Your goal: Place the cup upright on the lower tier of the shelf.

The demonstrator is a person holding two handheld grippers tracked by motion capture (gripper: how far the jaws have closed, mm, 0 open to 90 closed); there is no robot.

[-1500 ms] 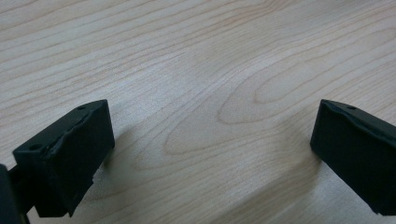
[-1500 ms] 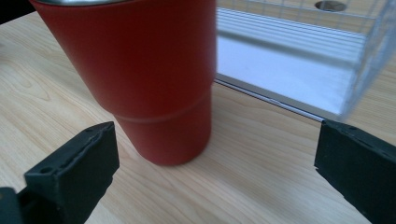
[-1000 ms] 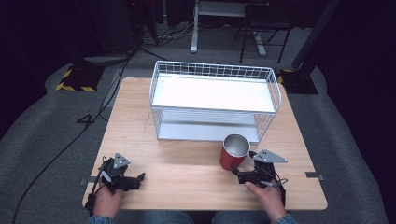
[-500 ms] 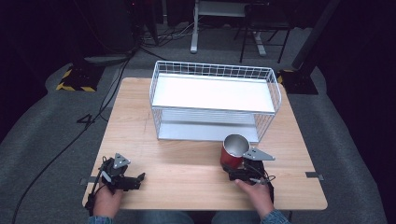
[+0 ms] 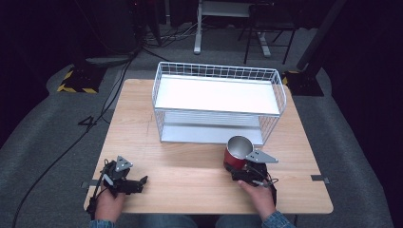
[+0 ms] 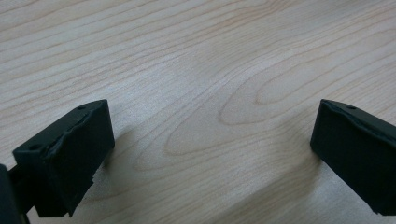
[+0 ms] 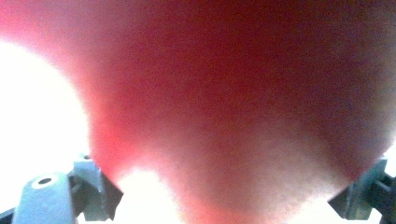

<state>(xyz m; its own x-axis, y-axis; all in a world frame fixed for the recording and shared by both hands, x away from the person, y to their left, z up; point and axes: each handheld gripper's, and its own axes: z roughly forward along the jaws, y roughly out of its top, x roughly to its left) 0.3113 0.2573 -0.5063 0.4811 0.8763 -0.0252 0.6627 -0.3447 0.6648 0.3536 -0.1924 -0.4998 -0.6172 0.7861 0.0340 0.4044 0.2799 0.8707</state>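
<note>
Wooden table (image 5: 190, 166) seen from above, with a white wire rack (image 5: 218, 102) standing toward the far side. Red metal cup (image 5: 237, 152), upright and open at the top, on the table just in front of the rack's right end. Right tool (image 5: 243, 172) pushed up against the cup's near side, jaws spread to either side of the blurred red wall; whether already clamped, cannot tell. Probably lined up low on the cup for a steady lift. Left tool (image 5: 138, 183) resting at the near left corner, well apart from the cup, jaws wide and empty over bare wood, likely parked out of the way.
</note>
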